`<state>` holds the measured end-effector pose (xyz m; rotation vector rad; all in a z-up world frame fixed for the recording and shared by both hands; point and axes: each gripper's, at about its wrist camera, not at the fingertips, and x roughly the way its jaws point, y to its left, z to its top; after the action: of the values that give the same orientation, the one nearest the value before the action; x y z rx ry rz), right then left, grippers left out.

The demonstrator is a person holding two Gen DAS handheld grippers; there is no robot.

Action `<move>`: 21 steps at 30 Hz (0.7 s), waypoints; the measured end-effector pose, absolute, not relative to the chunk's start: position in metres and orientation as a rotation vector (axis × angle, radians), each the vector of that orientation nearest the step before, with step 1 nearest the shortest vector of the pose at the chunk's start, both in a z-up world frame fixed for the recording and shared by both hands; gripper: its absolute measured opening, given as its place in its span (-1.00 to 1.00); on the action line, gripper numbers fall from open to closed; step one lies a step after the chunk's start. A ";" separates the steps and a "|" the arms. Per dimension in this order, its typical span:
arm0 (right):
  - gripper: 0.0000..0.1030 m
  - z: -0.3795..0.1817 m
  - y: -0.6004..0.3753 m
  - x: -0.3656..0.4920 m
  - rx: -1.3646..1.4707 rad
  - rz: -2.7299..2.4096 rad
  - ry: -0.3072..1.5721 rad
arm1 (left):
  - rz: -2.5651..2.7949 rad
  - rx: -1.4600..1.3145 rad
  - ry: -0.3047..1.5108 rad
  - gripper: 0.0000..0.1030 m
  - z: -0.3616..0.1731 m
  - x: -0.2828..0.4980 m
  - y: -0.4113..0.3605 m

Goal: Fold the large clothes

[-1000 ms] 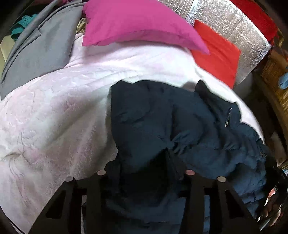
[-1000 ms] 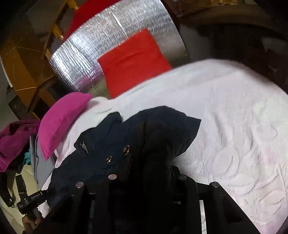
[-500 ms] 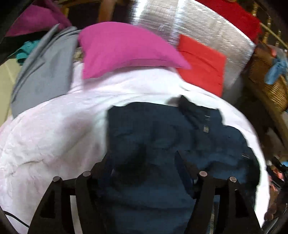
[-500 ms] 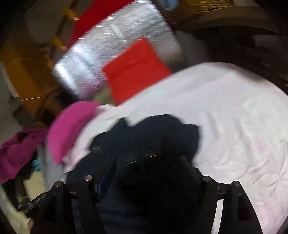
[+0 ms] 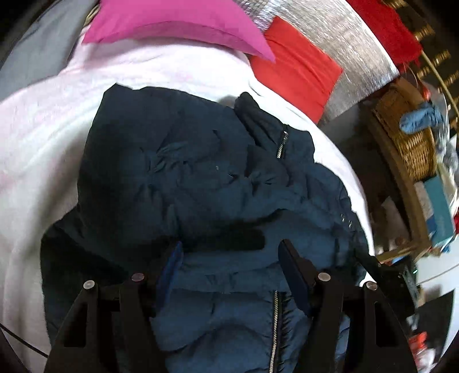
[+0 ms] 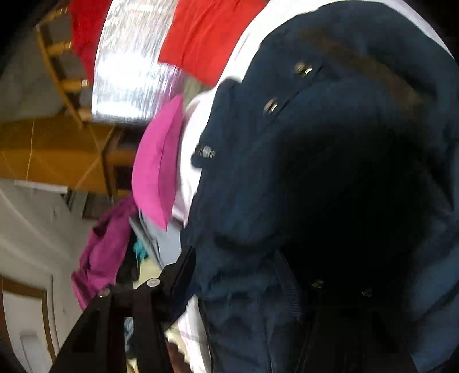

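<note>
A dark navy padded jacket [image 5: 200,183] lies bunched on the white bedspread [image 5: 37,137]. In the left wrist view my left gripper [image 5: 229,252] is open just above the jacket's near part, its fingers spread to either side of a fold and zip. In the right wrist view the jacket [image 6: 330,172] fills most of the frame, with snap buttons showing. Only the left finger [image 6: 183,266] of my right gripper shows there; the jacket hides the other finger.
A magenta pillow [image 5: 178,23] and a red pillow [image 5: 295,71] lie at the head of the bed against a silver padded panel [image 5: 352,54]. A wicker basket [image 5: 410,137] stands to the right. A grey garment [image 5: 25,63] lies at the far left.
Both grippers were shut on the jacket a second ago. The left one has opened and let go, and the jacket now lies folded over. The right wrist view has swung close over the jacket.
</note>
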<state>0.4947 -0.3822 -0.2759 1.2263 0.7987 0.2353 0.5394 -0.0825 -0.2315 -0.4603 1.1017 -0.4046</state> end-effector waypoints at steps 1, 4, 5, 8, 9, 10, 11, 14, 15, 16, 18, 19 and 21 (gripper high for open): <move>0.18 -0.277 -0.386 0.493 1.243 0.221 0.788 | -0.406 -0.492 1.107 0.35 -0.234 0.542 -0.080; 0.18 -0.292 -0.394 0.496 1.346 0.184 0.746 | -0.402 -0.569 1.112 0.32 -0.238 0.544 -0.072; 0.11 -0.292 -0.394 0.498 1.342 0.175 0.743 | -0.402 -0.559 1.109 0.30 -0.238 0.544 -0.073; -0.49 -0.285 -0.390 0.499 1.270 0.155 0.743 | -0.382 -0.486 1.095 0.01 -0.237 0.542 -0.077; -0.61 -0.281 -0.388 0.499 1.240 0.143 0.739 | -0.367 -0.449 1.100 -0.08 -0.238 0.542 -0.080; -0.66 -0.274 -0.389 0.496 1.219 0.134 0.733 | -0.359 -0.437 1.110 -0.22 -0.240 0.543 -0.081; -0.73 -0.264 -0.387 0.493 1.179 0.127 0.719 | -0.357 -0.440 1.116 -0.30 -0.242 0.543 -0.079; -0.77 -0.229 -0.382 0.480 1.065 0.131 0.679 | -0.369 -0.465 1.111 -0.31 -0.239 0.539 -0.072; -0.77 -0.222 -0.378 0.476 1.033 0.128 0.672 | -0.366 -0.453 1.107 -0.31 -0.237 0.537 -0.073; -0.77 -0.220 -0.376 0.472 1.016 0.122 0.675 | -0.357 -0.435 1.113 -0.31 -0.238 0.536 -0.073; -0.78 -0.228 -0.376 0.471 0.983 0.089 0.728 | -0.338 -0.405 1.139 -0.31 -0.245 0.535 -0.076; -0.78 -0.240 -0.377 0.476 0.962 0.055 0.789 | -0.337 -0.396 1.150 -0.31 -0.246 0.534 -0.074; -0.73 -0.258 -0.379 0.479 1.005 0.057 0.857 | -0.335 -0.374 1.159 -0.31 -0.246 0.532 -0.076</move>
<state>0.4792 -0.3792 -0.2579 1.0052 0.8566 0.0566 0.5316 -0.0756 -0.2461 -0.3744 1.1586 -0.3351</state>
